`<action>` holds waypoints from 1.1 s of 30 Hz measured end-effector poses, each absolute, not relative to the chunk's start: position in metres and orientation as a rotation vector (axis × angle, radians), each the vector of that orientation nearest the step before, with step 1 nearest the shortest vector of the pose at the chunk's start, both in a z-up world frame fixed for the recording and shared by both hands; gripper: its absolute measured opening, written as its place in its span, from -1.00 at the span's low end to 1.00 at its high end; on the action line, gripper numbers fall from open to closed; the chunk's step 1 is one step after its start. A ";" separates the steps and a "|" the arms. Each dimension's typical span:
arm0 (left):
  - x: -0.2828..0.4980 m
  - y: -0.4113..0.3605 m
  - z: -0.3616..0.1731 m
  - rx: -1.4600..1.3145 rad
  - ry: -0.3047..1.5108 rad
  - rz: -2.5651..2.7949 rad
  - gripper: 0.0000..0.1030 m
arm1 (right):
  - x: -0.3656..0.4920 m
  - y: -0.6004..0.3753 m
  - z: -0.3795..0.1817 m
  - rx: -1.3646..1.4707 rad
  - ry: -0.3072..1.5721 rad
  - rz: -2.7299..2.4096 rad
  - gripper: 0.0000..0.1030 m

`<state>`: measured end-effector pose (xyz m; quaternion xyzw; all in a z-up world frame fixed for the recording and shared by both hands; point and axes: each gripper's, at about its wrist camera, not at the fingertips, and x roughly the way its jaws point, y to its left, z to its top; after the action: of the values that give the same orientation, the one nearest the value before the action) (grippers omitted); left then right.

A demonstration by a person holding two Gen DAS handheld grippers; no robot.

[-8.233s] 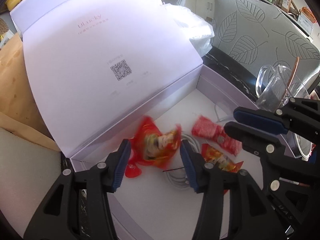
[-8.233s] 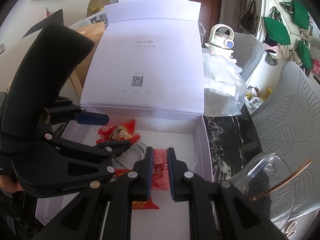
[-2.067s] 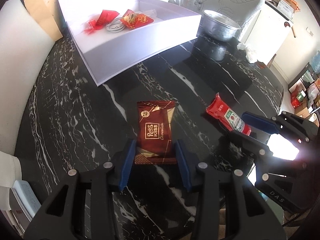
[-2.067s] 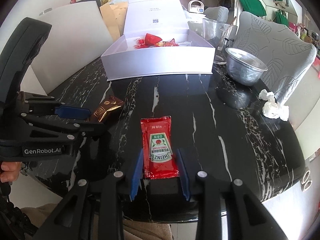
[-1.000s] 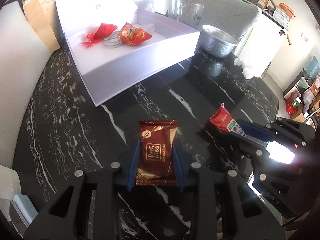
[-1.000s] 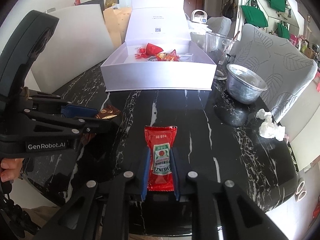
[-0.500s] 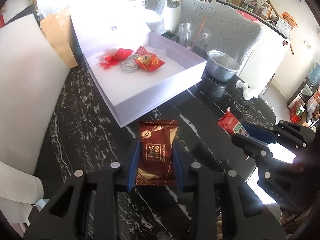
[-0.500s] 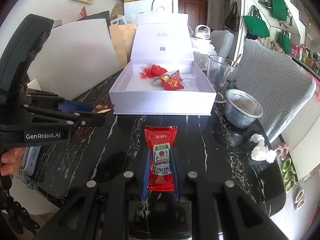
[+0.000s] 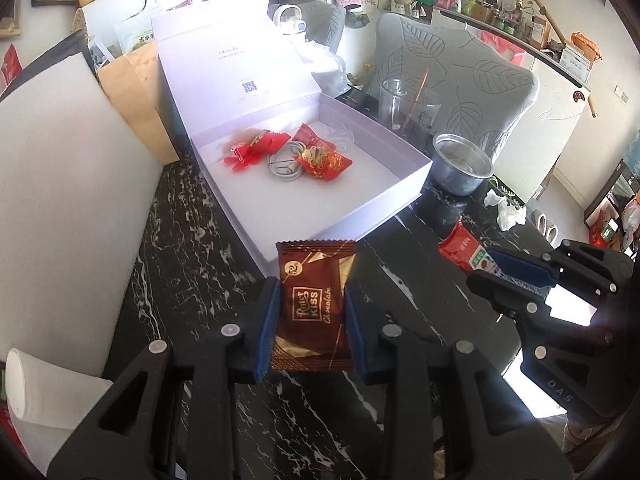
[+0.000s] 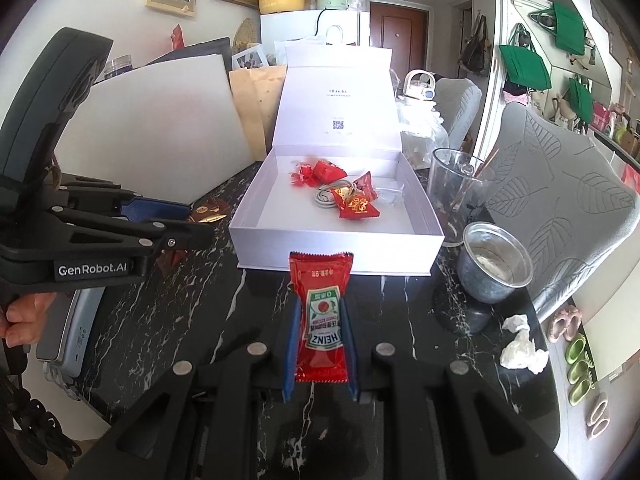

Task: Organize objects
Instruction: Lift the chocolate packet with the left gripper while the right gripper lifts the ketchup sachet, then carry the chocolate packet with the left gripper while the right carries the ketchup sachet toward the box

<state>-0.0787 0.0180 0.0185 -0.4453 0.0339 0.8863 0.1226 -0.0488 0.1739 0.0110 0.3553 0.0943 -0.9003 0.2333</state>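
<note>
My left gripper is shut on a brown chocolate packet and holds it above the black marble table, just short of the open white box. My right gripper is shut on a red Heinz ketchup sachet, raised in front of the box's near wall. The box holds red candy wrappers and a coiled white cable. The right gripper with the sachet also shows in the left wrist view, and the left gripper in the right wrist view.
A glass jug with sticks and a metal cup stand right of the box. Crumpled tissues lie at the table's right edge. A white foam board and brown paper bags stand left. Grey chairs are behind.
Both grippers have closed on their packets, lifted them off the table and carried them up and toward the box.
</note>
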 end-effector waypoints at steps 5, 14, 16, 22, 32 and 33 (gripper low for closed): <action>-0.092 0.017 0.021 -1.297 0.112 2.582 -0.42 | -0.062 0.168 0.014 0.967 0.268 -2.458 -0.63; -0.121 0.015 0.021 -1.305 0.106 2.569 -0.47 | -0.090 0.160 0.019 0.959 0.271 -2.443 -0.63; -0.128 0.015 0.020 -1.309 0.105 2.563 -0.47 | -0.097 0.158 0.020 0.956 0.274 -2.440 -0.63; -0.146 0.014 0.009 -1.328 0.087 2.540 -0.48 | -0.114 0.154 0.011 0.980 0.258 -2.423 -0.63; -0.135 0.008 -0.011 -1.384 0.033 2.523 -0.47 | -0.108 0.159 -0.007 1.027 0.258 -2.402 -0.63; -0.133 0.009 -0.012 -1.389 0.037 2.520 -0.47 | -0.106 0.160 -0.008 1.027 0.256 -2.403 -0.63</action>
<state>-0.1331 0.0092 -0.0124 -0.4784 0.0126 0.8681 0.1318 -0.1058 0.1597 -0.0076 0.3783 0.0944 -0.8849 0.2550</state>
